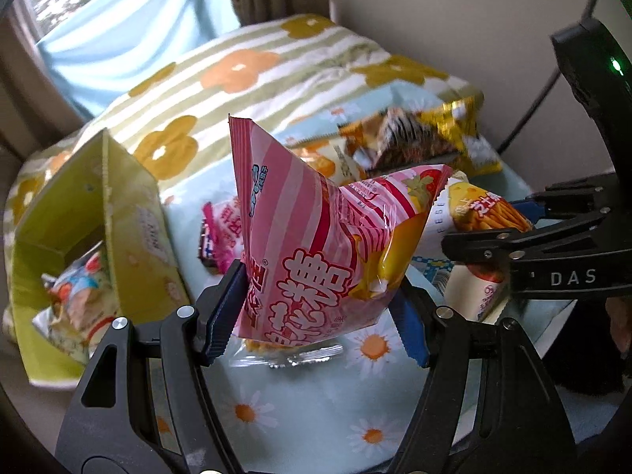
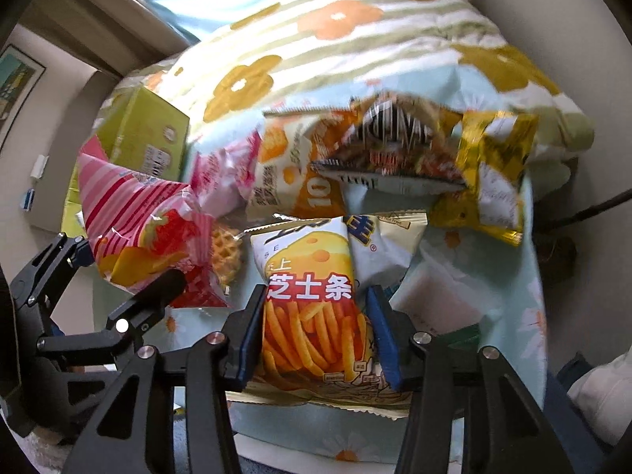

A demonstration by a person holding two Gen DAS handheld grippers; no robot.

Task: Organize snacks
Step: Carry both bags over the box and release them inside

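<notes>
My left gripper (image 1: 316,308) is shut on a pink striped strawberry snack bag (image 1: 316,245) and holds it above the daisy-print sheet (image 1: 316,414); the bag also shows in the right wrist view (image 2: 138,217). My right gripper (image 2: 312,331) is shut on a cheese-stick bag (image 2: 312,296) printed with fries, seen at the right of the left wrist view (image 1: 486,209). A yellow-green cardboard box (image 1: 130,213) stands open at the left with snack packets (image 1: 79,296) inside; it also shows in the right wrist view (image 2: 146,134).
Loose snacks lie on the bed: an orange bag (image 2: 300,170), a dark patterned bag (image 2: 395,154), a gold packet (image 2: 489,173), a pink packet (image 1: 221,233) and a waffle pack (image 2: 225,252). A flowered quilt (image 1: 245,75) is heaped behind. A wall stands at the right.
</notes>
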